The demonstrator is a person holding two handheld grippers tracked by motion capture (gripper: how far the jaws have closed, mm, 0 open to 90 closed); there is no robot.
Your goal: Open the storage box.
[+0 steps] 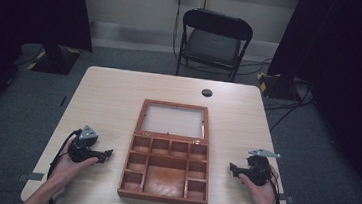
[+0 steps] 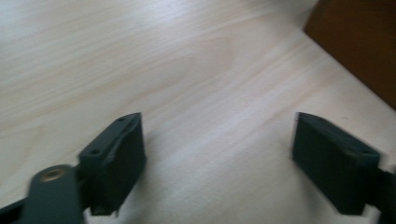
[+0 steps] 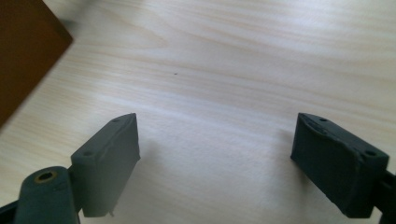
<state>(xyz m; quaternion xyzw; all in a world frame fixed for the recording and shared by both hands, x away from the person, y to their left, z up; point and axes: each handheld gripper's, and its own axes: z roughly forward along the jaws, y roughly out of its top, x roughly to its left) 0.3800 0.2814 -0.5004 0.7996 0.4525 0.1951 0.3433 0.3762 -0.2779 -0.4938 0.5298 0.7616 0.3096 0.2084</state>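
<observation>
While both pairs of fingers stand wide apart with nothing between them, the pale wood of the table (image 2: 187, 70) shows bare through each gap. Seen from the left gripper view, the two dark fingers (image 2: 116, 163) rise from the lower edge of the frame, and a brown corner of the wooden box (image 2: 359, 42) cuts into the upper right, well clear of the tips. Seen from the right gripper view, the fingers (image 3: 109, 161) are likewise spread, and the box's side wall fills the upper left corner of the frame, apart from the near finger. In the high view, the left gripper (image 1: 105, 154) sits at the lower left of the frame, held in a hand that comes up from the bottom edge, with its tips pointing toward the box and stopping just short of the box's left wall. The right gripper (image 1: 233, 168) sits at the lower right, also in a hand, pointing inward at the box's right wall with a somewhat wider strip of bare table between. The box lies at the lower middle of the frame between the two grippers, its glass-paned lid (image 1: 173, 120) thrown open and lying flat behind it, its inside split into small compartments around one larger one. Beyond the table's far edge, at the top of the frame, stands a black folding chair (image 1: 214, 42).
</observation>
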